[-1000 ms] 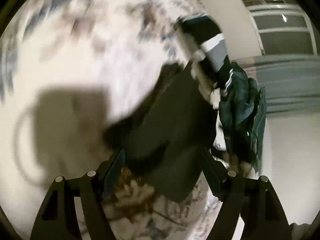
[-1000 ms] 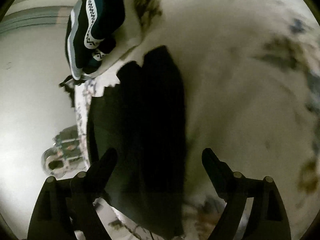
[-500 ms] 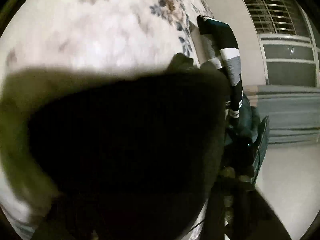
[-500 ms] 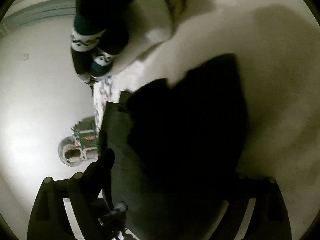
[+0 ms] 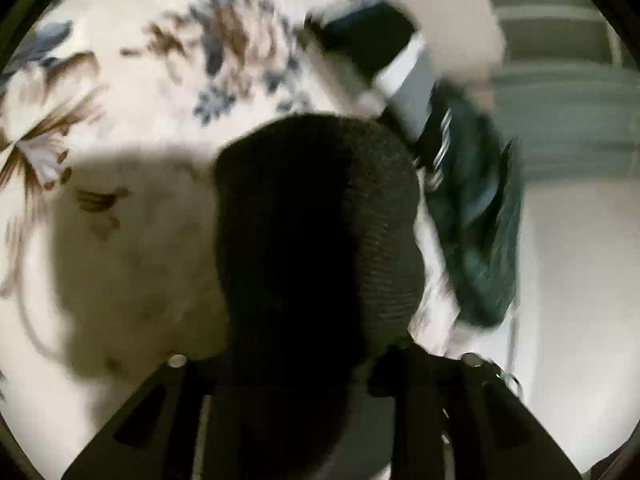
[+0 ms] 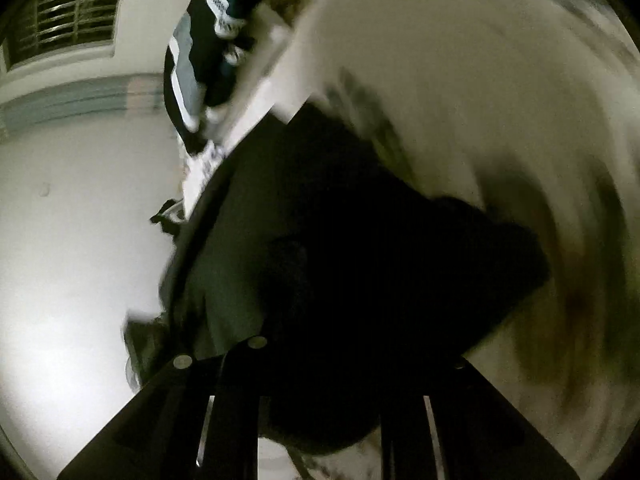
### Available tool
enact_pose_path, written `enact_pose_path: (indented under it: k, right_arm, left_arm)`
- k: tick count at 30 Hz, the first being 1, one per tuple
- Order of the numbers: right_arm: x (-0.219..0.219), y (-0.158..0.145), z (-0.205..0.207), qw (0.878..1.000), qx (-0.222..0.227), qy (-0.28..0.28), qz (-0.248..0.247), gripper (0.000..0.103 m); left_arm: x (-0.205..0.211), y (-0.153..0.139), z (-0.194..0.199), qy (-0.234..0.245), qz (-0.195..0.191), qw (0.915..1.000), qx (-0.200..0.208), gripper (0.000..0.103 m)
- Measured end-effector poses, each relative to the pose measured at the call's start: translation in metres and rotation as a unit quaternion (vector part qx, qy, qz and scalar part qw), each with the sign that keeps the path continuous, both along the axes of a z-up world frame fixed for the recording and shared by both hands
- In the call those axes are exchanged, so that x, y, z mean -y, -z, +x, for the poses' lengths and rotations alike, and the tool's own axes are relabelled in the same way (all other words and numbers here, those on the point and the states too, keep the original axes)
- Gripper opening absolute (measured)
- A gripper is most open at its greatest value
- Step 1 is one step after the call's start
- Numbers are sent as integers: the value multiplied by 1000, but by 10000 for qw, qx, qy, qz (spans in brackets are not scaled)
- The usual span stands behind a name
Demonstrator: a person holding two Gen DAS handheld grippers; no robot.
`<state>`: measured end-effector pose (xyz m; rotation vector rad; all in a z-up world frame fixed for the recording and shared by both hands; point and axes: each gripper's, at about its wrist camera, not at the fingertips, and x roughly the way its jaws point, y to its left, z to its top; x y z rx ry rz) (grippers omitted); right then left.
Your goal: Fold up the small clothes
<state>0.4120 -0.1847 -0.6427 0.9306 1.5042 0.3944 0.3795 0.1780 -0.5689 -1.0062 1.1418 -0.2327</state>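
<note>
A dark ribbed garment (image 5: 316, 240) hangs bunched between the left gripper (image 5: 320, 364) fingers, above the flowered bedsheet (image 5: 160, 80) near its right edge; those jaws are opening, and I cannot tell if they grip. A striped clothes pile (image 5: 460, 184) lies on that edge. In the right view, the right gripper (image 6: 320, 372) is closing on the cloth, its fingertips hidden.

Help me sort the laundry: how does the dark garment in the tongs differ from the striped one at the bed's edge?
The dark garment is plain and near black; the striped garment has white and grey bands on teal. The dark garment hangs lifted in the tongs; the striped garment lies draped untouched over the bed edge. Both are over the floral bedspread.
</note>
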Motion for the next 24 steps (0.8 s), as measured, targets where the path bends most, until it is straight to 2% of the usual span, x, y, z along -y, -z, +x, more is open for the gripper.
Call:
enact_pose_path:
  k: [1,2,3,5,6,7,8,10,13,15,18,19,20,22,24]
  right_arm:
    - [-4,2,-32,9998,-170,42,-127,18]
    - [-11,10,-53,9990,-372,81,-230,18]
    - [-12,16,-64,9980,-570,111,-242,19]
    - [-11,38,-84,9940,-1011,187,-359,32]
    - [-8,43,-86,9925,-1128,239,-396,47]
    - [-6,45,-85,9917,-1210,158,-407,52]
    - [-6,44,-84,9912,-1235,63,-464,52]
    - [4,28,-76,9904,-1151,-225,-730,56]
    - [23,-5,-66,9875,-1037,-519,-1067,57]
    - [26,-29,-51,9863,-878,-710,-1199,57]
    - [8,-61,-9,9816,-388,-1306,-1335,59]
    - [-9,-67,15,9780,-74,-1583,-1354,59]
    - [-3,-71,31,9739,86,-1737,-1456,60]
    - [-20,-65,67,9661,365,-1877,-1736,60]
    - [-33,-46,101,9603,450,-1908,-1982,60]
  left_arm:
    - [3,11,4,269,47,9995,-181,44]
    - [5,20,5,414,66,9986,-325,58]
    - [6,31,5,502,153,9974,-499,61]
    - [5,42,-3,498,126,9971,-564,61]
    - [2,41,-9,386,44,9978,-545,61]
    - [0,39,-14,277,39,9983,-507,61]
    - [-2,33,-20,191,98,9988,-445,61]
    - [-4,19,-35,29,275,9991,-318,62]
    - [-4,-3,-52,-67,771,9968,-217,62]
    - [-4,-6,-54,-86,981,9949,-209,62]
    - [-4,-3,-50,-206,1077,9938,-187,62]
    - [-4,-3,-48,-224,1137,9931,-177,62]
    - [-6,-3,-49,-219,1171,9928,-141,62]
    - [-9,-6,-44,-232,1194,9925,-96,62]
    - [-14,-9,-38,-294,1157,9929,-15,62]
